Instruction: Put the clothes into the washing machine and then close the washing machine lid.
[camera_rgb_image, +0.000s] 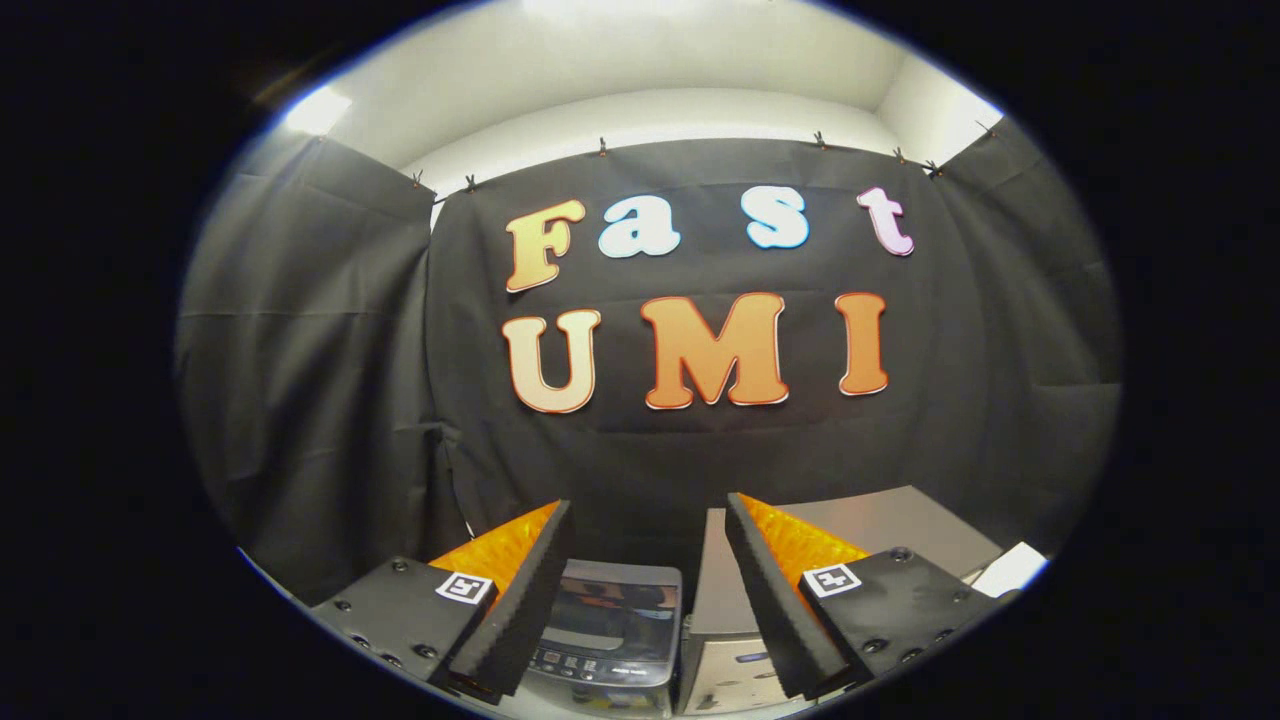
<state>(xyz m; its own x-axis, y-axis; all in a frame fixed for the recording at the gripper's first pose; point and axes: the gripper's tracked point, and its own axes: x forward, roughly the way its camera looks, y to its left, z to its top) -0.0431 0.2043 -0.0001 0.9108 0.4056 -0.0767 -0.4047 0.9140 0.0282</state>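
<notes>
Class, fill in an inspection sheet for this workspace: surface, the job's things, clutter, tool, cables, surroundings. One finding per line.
Surface: pale ledge under the machines, mostly hidden.
Job's things: small washing machine just ahead between the fingers, lid down; clothes nothing seen.
Clutter: grey metal cabinet beside the machine; white object past the right finger, too small to identify.
Tool: tool open, fingers apart, holding nothing.
Cables: thin dark cord down the cloth.
Surroundings: black cloth wall, white ceiling above.

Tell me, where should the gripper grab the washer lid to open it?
Probably the lid's near edge, just above the control panel, coming down from above and in front. The lid lies flat and shut on the washer, and no handle is clear at this angle. The open gripper holds nothing; the washer sits between and beyond its fingers.
</notes>
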